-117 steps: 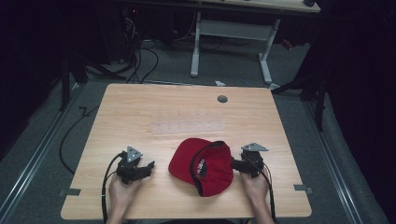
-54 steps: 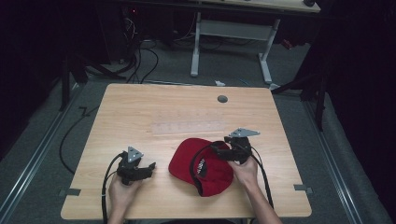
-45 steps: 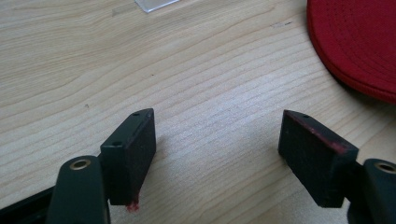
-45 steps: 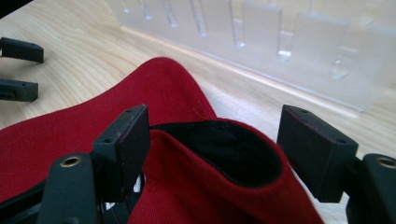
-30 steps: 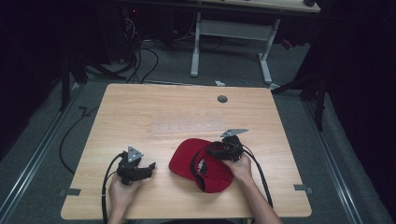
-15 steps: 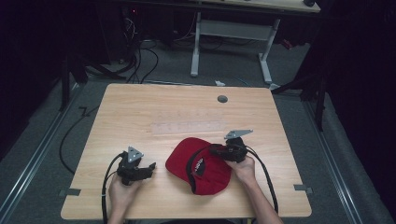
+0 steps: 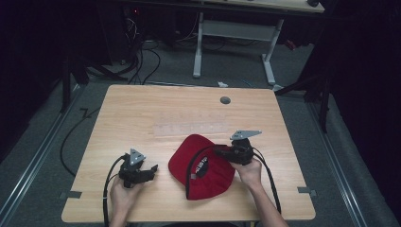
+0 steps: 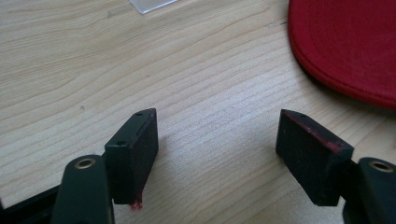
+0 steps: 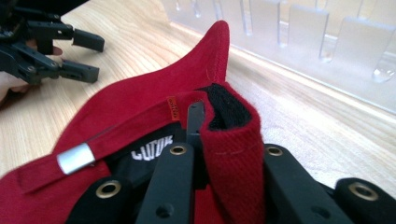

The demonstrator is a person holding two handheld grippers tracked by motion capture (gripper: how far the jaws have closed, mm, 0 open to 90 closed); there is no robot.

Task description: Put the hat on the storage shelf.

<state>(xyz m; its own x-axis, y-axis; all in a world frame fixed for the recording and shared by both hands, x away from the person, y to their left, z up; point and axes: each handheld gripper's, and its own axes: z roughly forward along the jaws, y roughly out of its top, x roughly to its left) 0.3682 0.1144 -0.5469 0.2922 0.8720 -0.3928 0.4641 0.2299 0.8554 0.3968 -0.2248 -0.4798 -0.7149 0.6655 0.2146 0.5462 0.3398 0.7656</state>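
A red cap [image 7: 204, 166] lies upside down on the wooden table [image 7: 142, 113], near the front and right of the middle. My right gripper [image 7: 219, 151] reaches in from the right. Its jaws have just been closing on the cap's back edge, which now stands raised off the table. In the right gripper view the red rim [image 9: 233, 140] is pinched in the right gripper [image 9: 201, 122], beside the strap with its metal tip [image 9: 74, 157]. My left gripper [image 7: 152, 169] rests on the table left of the cap. The left gripper [image 8: 217, 140] is open and bare, the cap's brim [image 8: 345, 42] ahead to its right.
A clear plastic rack [image 7: 189, 127] lies flat across the middle of the table, just beyond the cap; its slots [image 9: 327, 51] appear in the right gripper view. A round cable hole [image 7: 225, 100] sits near the far edge. Another desk's legs [image 7: 268, 56] stand behind.
My right gripper came in from the cap's right side, closed on its back edge and lifted it a little. The cap slid slightly left. The left gripper stayed put.
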